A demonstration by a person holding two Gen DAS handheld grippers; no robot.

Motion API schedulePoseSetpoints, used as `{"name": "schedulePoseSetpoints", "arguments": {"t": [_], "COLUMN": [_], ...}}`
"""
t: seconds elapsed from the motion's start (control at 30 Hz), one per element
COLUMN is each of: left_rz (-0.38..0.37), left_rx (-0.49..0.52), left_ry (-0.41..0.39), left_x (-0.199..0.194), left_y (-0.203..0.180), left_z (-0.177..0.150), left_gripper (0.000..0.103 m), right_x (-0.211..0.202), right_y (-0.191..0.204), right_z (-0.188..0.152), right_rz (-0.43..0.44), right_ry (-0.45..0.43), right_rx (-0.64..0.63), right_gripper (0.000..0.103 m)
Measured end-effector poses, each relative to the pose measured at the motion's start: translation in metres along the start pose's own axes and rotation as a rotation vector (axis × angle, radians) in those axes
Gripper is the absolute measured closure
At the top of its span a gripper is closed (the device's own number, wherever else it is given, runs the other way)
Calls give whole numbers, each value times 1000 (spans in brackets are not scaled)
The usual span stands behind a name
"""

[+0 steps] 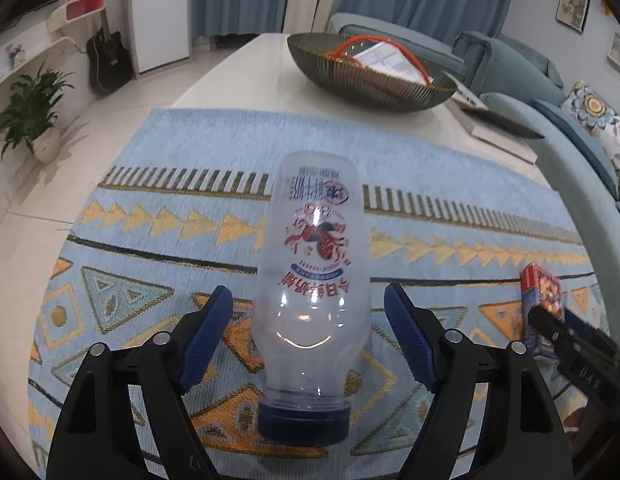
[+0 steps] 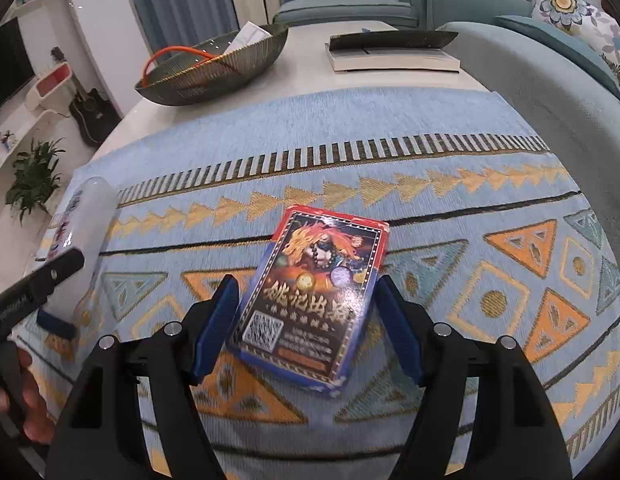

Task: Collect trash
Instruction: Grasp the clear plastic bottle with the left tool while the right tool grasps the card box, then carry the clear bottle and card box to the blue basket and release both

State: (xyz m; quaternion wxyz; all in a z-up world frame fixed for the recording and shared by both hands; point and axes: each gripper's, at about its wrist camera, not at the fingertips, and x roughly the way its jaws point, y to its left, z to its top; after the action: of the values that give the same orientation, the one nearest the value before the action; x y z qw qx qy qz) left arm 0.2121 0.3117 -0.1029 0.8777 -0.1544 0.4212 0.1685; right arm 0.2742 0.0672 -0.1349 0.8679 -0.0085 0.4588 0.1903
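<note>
Bottle [image 1: 310,292] first, over on the left: clear plastic, dark blue cap, lying flat on the patterned blue cloth [image 1: 170,152] with its cap toward the camera. The left gripper [image 1: 308,334] straddles it, blue pads spread on either side with cloth showing in both gaps, so nothing is clamped. Only this view catches the printed label running along the bottle's length. Moving right, the card box [image 2: 310,300] lies flat on the same cloth, slightly askew, and the right gripper [image 2: 306,326] brackets its near end with the jaws apart; the left pad sits very close to the box edge, possibly brushing it, hard to call through the fisheye. The right wrist view alone gives the box's face: artwork, QR code. From the left wrist it is just a red-and-blue sliver behind the other tool. Farther back on the table, a ribbed bowl [image 2: 214,72] and then a book [image 2: 390,60].
</note>
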Motion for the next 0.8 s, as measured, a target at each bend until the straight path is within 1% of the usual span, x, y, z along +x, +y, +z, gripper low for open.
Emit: {"name": "schedulePoseSetpoints", "arguments": {"t": [0.03,0.1,0.13,0.17,0.27,0.37,0.47,0.53,0.57,0.63,0.7,0.8], "left_rz": [1,13,14,25,37,21,-6,-30,-55,-90,-114,-173], "left_rx": [1,17,22,33,40,33,40,35,32,37,49,77], "left_ry": [7,31,36,30,26,10,-23,-38,-45,-58,-73,-108], "left_x": [2,8,9,9,8,4,-4,-10,-14,-21,-27,-48], "left_y": [0,-1,-2,-3,-4,-3,-6,-7,-9,-13,-20,-37], "left_z": [-1,-2,-2,-3,-3,-4,-5,-5,-5,-5,-6,-8], "left_gripper": [37,43,48,50,50,50,50,50,50,50,50,50], "right_x": [2,6,7,7,8,8,6,3,-1,-9,-23,-46], "right_y": [1,4,7,7,7,7,9,10,9,8,6,0], "right_z": [2,4,4,4,3,3,2,0,-2,-5,-11,-16], "right_rz": [-13,-42,-59,-66,-72,-83,-80,-75,-69,-32,-3,16], "right_ry": [1,1,2,2,2,-1,-6,-14,-26,-51,-82,-111], "right_rx": [2,-13,-24,-30,-36,-41,-52,-64,-67,-73,-91,-102], "right_gripper": [36,36,36,36,36,40,42,43,43,43,43,43]}}
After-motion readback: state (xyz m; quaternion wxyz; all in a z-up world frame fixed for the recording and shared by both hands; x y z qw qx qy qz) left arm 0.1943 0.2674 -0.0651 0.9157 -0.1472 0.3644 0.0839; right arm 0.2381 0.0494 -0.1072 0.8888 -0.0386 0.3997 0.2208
